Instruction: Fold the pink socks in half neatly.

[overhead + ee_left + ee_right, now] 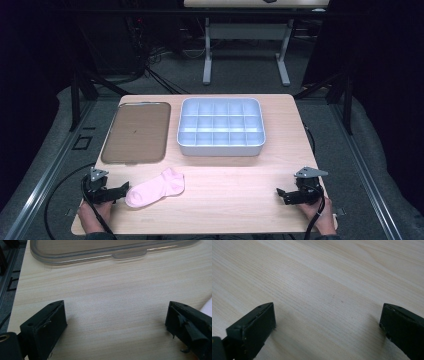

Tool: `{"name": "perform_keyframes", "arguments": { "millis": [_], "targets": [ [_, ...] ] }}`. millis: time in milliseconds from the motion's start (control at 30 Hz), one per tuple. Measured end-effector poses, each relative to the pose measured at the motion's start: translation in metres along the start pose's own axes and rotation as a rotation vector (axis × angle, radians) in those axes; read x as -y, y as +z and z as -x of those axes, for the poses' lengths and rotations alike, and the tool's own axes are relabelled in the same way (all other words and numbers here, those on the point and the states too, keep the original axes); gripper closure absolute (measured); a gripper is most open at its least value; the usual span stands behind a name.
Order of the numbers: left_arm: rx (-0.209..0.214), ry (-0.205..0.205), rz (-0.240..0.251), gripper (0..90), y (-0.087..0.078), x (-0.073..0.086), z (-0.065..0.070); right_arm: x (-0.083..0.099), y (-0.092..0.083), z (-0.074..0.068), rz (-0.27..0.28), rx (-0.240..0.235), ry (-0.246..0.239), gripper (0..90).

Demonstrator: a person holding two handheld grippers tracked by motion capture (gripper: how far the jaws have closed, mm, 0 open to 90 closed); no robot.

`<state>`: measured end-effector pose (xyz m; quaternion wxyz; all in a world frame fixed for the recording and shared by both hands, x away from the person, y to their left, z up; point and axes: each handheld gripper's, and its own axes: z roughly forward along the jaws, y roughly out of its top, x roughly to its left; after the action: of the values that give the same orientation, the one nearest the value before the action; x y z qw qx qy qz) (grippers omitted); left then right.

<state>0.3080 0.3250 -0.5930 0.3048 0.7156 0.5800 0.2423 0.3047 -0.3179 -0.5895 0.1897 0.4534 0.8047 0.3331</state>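
The pink sock (156, 188) lay flat on the wooden table (235, 170), near the front edge and toward the left side, with its toe end pointing to the left gripper (121, 190) and its cuff turned toward the middle of the table. The left gripper stood just beside the sock, on its left; from the high view I could not tell if a jaw tip touched the cloth. Its jaws were spread wide and nothing was between them. In the left gripper view (115, 322) only bare wood lay between the two black jaws, and a small pale corner of the sock (207, 308) appeared behind the right-hand jaw.

Behind the sock, farther from the person, lay a flat translucent lid (136, 132), and its front rim (100, 252) was seen in the left gripper view. To the right of this lid, also behind the sock, stood a pale blue tray (221, 148) divided into many small compartments.

The right gripper (281, 194) was well apart from the sock, far to its right and near the front right corner of the table. Its jaws were also wide apart, with only wood grain between them in the right gripper view (328, 320). A hand (90, 216) held each gripper from the front edge.
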Motion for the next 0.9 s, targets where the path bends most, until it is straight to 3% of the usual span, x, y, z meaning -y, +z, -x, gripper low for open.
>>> {"name": "perform_keyframes", "arguments": {
  "millis": [733,900],
  "targets": [
    [-0.004,-0.006,0.0,3.5,-0.0004,-0.0001,-0.0008,-0.0006,0.0006,0.0,-0.004,0.005,0.008,0.0],
    [0.027,-0.02,-0.009,3.1,-0.0027,-0.0023,-0.0049,-0.0006,0.0006,-0.0001,-0.003,0.004,0.008,0.0]
  ]
}}
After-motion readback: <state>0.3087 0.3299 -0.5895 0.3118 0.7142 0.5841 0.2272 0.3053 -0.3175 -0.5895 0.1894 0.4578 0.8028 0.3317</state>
